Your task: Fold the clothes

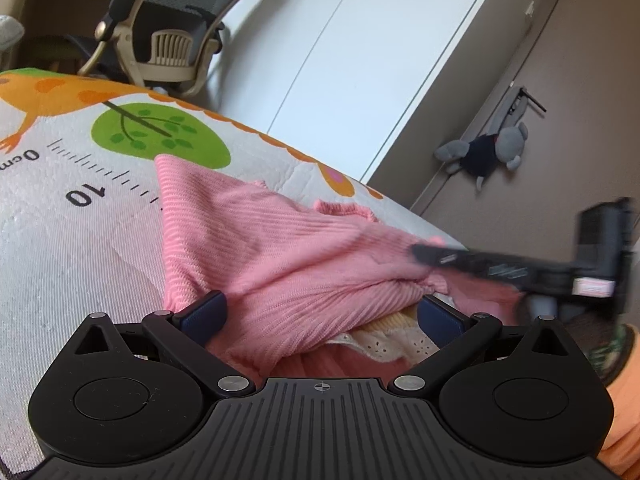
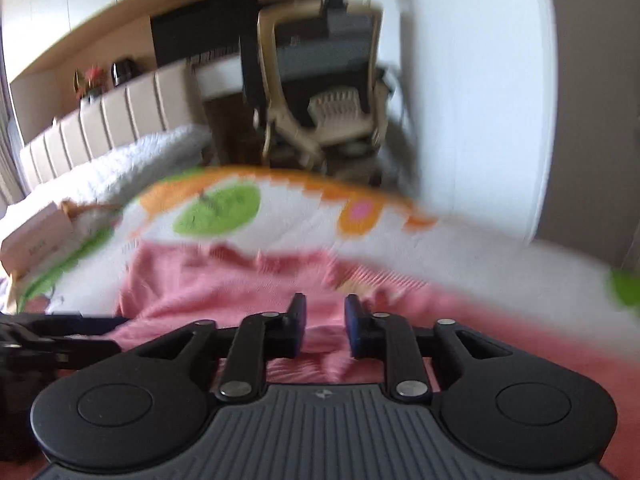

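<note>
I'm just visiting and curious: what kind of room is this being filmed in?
Most likely a bedroom in a home. A padded headboard stands behind a bed with white bedding, a child's height-chart mat carries the pink knitted garment, and a grey stuffed toy lies on the floor near an office chair.

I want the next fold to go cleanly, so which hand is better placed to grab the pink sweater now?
Left, probably. The left tongs stand wide open with a raised fold of the pink sweater lying between the pads. The right tongs are nearly closed, hover above flat fabric, and that view is blurred.
</note>
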{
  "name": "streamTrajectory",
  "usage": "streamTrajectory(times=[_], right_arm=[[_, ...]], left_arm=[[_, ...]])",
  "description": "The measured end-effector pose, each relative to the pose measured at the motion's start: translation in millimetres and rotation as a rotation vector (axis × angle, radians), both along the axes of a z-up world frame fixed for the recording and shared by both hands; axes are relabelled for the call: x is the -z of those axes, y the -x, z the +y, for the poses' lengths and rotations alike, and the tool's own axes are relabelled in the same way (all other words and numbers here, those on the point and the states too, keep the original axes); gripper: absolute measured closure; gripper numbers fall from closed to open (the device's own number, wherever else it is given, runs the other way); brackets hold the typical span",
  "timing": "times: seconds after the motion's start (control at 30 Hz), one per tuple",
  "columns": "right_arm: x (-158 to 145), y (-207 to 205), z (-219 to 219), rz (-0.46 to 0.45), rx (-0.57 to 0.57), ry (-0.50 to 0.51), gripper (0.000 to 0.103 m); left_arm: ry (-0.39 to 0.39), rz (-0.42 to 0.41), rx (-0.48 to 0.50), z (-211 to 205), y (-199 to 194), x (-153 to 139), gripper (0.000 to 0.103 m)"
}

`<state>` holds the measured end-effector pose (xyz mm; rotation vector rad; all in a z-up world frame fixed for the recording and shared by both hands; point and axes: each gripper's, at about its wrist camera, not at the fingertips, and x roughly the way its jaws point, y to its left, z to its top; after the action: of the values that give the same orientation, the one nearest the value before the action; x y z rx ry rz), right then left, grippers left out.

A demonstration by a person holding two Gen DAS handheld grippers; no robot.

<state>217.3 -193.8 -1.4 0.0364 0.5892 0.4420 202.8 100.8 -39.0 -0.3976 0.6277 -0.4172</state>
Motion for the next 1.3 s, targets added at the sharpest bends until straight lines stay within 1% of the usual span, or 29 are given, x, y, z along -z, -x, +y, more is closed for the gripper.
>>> streamTrajectory(times=[0.03,0.1,0.17,0.2,0.23,0.3,0.33,0.4,0.47,0.53,0.57,0.6,0.67,0.7,0.73,0.8,0.87,0.97,1.0,1.03,1.1,1.13,1.23,1.3], right_arm=[[-10,9,-17,-0.028,0.039,-0.008,0.072],[-28,28,-56,-0.077,0.132,-0.023,0.071],[-40,49,-97,-0.114,0.265,-0.001,0.070],[-43,58,-117,-0.116,0.337,0.010,0.066],[-41,65,-134,-0.097,0.403,-0.003,0.062],[-38,79,-170,-0.056,0.533,-0.034,0.059],[-33,84,-184,-0.024,0.573,-0.062,0.057],[-17,90,-201,0.037,0.627,-0.118,0.056],[-1,91,-206,0.084,0.655,-0.159,0.054],[17,89,-207,0.124,0.673,-0.197,0.043],[25,86,-206,0.140,0.667,-0.214,0.042],[30,82,-204,0.150,0.658,-0.220,0.042],[37,71,-194,0.151,0.646,-0.177,0.062],[32,67,-187,0.126,0.632,-0.151,0.085],[26,63,-181,0.099,0.616,-0.123,0.085],[-4,56,-165,-0.020,0.557,-0.107,0.087],[-44,43,-134,-0.166,0.467,-0.053,0.087],[-94,24,-77,-0.334,0.304,-0.014,0.087],[-103,17,-57,-0.349,0.244,-0.018,0.087],[-111,11,-37,-0.359,0.184,-0.024,0.087],[-114,3,6,-0.325,0.057,-0.033,0.087],[-110,3,30,-0.298,-0.015,-0.028,0.087],[-86,5,89,-0.221,-0.192,0.000,0.087],[-66,4,120,-0.149,-0.273,0.025,0.087]], left_arm=[[0.007,0.001,0.000,1,0,0,0.000],[0.021,0.003,0.000,3,0,0,0.000],[0.027,0.004,0.000,4,-1,1,0.000],[0.028,0.004,0.000,3,0,1,0.000],[0.028,0.004,0.000,3,0,0,0.000],[0.031,0.004,0.000,4,-1,1,0.000],[0.032,0.005,0.000,4,-1,1,0.000],[0.035,0.005,0.000,3,-1,0,0.000],[0.034,0.006,0.000,4,-1,1,0.000],[0.030,0.006,-0.001,4,-1,1,0.000],[0.028,0.006,-0.001,4,-1,1,0.000],[0.026,0.006,-0.001,3,-1,1,0.000],[0.025,0.006,-0.001,3,-1,1,0.000],[0.025,0.006,-0.001,3,-1,1,0.000],[0.025,0.006,0.000,3,-1,1,0.000],[0.024,0.006,0.000,3,-1,1,0.000],[0.025,0.006,0.000,2,-1,1,0.000],[0.030,0.006,-0.001,3,-1,1,0.000],[0.033,0.006,-0.001,3,-1,1,0.000],[0.035,0.006,-0.001,3,-1,1,0.000],[0.038,0.005,-0.001,4,-1,1,0.000],[0.039,0.005,-0.001,4,-1,1,0.000],[0.028,0.003,-0.003,2,0,0,0.000],[0.012,0.001,-0.004,-1,0,0,0.000]])
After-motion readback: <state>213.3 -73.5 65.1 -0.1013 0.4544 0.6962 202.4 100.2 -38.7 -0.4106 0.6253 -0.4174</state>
